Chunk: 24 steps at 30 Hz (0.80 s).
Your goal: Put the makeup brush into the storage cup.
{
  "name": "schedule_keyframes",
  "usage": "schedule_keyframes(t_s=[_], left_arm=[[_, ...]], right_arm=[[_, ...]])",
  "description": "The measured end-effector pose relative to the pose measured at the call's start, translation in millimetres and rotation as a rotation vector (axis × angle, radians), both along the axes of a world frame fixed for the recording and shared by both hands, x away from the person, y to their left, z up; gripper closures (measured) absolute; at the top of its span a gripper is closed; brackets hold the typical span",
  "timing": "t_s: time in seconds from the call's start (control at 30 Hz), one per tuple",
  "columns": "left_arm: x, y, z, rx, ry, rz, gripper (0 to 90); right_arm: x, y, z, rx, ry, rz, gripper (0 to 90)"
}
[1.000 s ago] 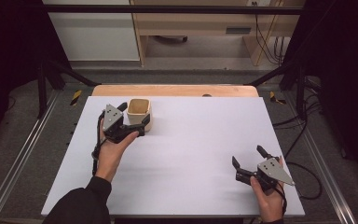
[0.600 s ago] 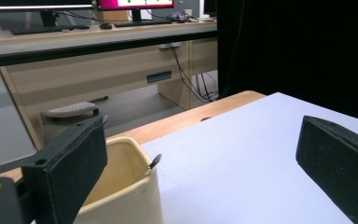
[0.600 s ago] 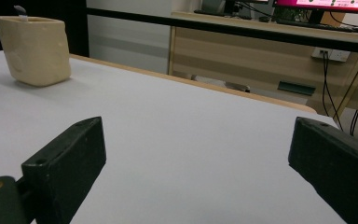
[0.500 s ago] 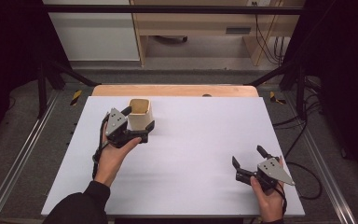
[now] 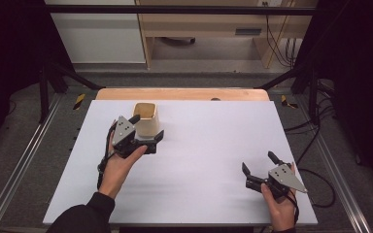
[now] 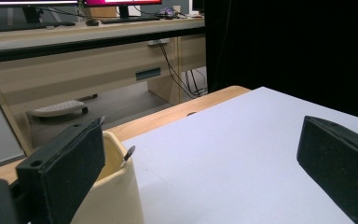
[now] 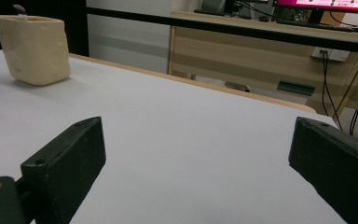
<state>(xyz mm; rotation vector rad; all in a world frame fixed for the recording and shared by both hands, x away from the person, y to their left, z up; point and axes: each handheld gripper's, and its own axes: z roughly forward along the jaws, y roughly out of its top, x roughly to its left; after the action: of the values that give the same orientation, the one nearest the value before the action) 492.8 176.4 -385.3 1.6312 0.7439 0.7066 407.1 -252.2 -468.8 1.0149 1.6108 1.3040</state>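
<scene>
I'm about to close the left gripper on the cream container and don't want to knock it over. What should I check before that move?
1. Left gripper jaws open wide: ok.
2. Cream container upright on the white table: ok.
3. Container centred between the jaws: not ok; in the left gripper view it sits against one jaw.
4. Small metal piece at the container's rim clear of the jaws: cannot tell.
5. Right gripper open and far from the container: ok.
</scene>
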Motion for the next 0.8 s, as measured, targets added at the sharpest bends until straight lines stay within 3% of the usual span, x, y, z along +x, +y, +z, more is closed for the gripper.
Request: schedule_keyframes(t_s=[0.8], left_arm=[[-16.3,-10.3,-21.2,0.01,0.029,-0.063,0.8]], right_arm=[[0.2,0.7,-0.5,-0.009,0.0,0.001,3.9]])
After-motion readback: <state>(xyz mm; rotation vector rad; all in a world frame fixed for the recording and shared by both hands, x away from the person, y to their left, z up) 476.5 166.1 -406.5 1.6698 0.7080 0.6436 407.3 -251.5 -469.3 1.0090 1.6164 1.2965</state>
